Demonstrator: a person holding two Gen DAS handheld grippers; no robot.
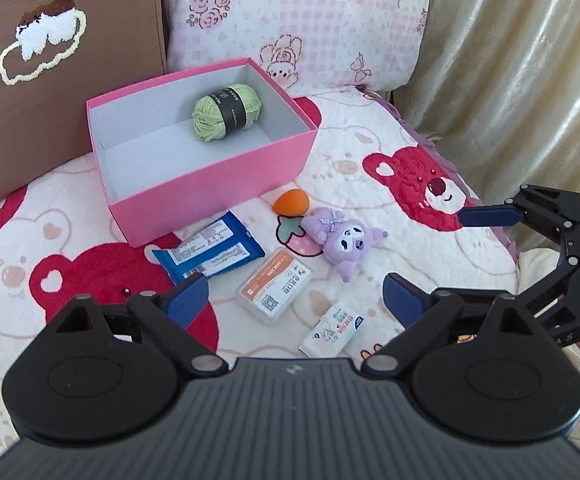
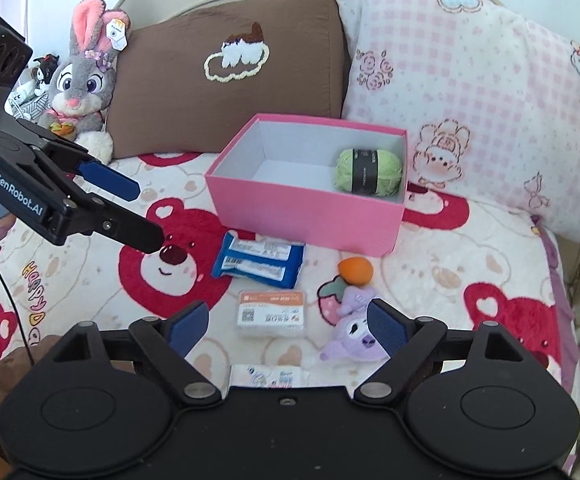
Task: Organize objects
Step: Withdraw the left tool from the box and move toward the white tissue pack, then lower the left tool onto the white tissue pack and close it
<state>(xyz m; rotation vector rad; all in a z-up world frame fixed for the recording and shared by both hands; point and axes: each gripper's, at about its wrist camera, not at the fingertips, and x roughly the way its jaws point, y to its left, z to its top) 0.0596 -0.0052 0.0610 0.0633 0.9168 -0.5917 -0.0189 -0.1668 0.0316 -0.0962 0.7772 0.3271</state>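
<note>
Though jaws gape, purple plush beside right gripper

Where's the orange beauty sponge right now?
The orange beauty sponge lies on the bear blanket just in front of the pink box, touching the purple plush toy.

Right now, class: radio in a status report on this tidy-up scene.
Left gripper and right gripper open, empty. Green yarn in pink box; five items outside. Nothing blocking.
</note>
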